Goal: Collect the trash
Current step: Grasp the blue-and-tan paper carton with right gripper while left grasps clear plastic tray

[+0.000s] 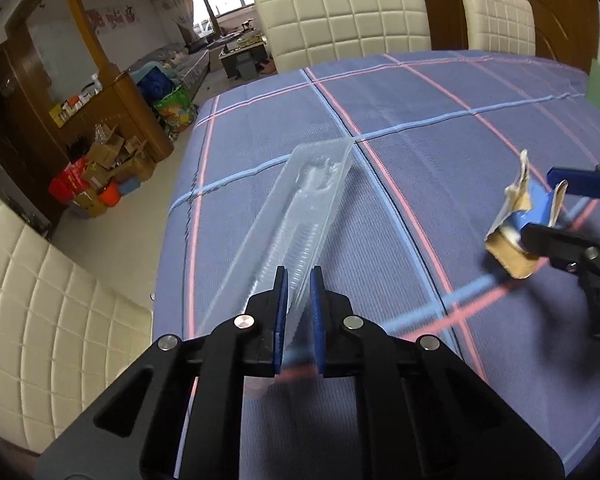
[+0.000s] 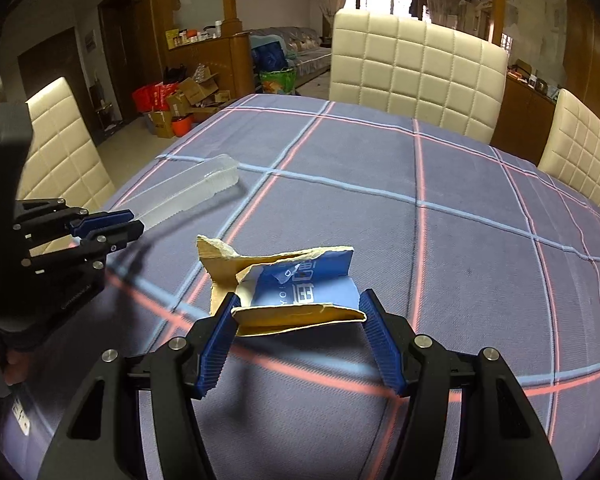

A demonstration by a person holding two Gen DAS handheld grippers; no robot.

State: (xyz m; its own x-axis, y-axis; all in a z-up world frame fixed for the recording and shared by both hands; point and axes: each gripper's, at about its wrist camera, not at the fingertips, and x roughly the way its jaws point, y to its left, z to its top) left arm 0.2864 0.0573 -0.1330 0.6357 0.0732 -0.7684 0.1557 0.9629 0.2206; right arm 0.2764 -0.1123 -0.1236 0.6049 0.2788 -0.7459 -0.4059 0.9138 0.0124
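Cloth: blue-violet checked fabric with pink and pale blue lines covers the desk (image 2: 440, 240), and every place below is given relative to this desk.
Left of the desk: a cream quilted chair (image 1: 48, 312) stands at its left edge; beyond it, on the floor, lie cardboard boxes (image 1: 108, 156) and red bags by a wooden cabinet.
Far side of the desk: two more cream quilted chairs (image 2: 416, 68) stand against its far edge, one at the middle, one toward the right corner.
In the way: nothing lies on the cloth between the two pieces of trash; the desk's surface around them is bare fabric.
Clear plastic tray (image 1: 300, 208): long, narrow and see-through, over the desk's left part, its far end reaching toward the middle of the cloth; whether that far end touches the cloth cannot be told.
Left tool (image 1: 299, 280): its blue pads are nearly together, pinching the near end of the clear plastic tray between them.
Torn carton (image 2: 296, 292): brown cardboard with a blue printed face, crumpled and ripped open, over the desk's near middle, right of the tray and well apart from it.
Right tool (image 2: 300, 312): spread fairly wide, both blue pads pressing on the carton's two sides, so the carton is held between them.
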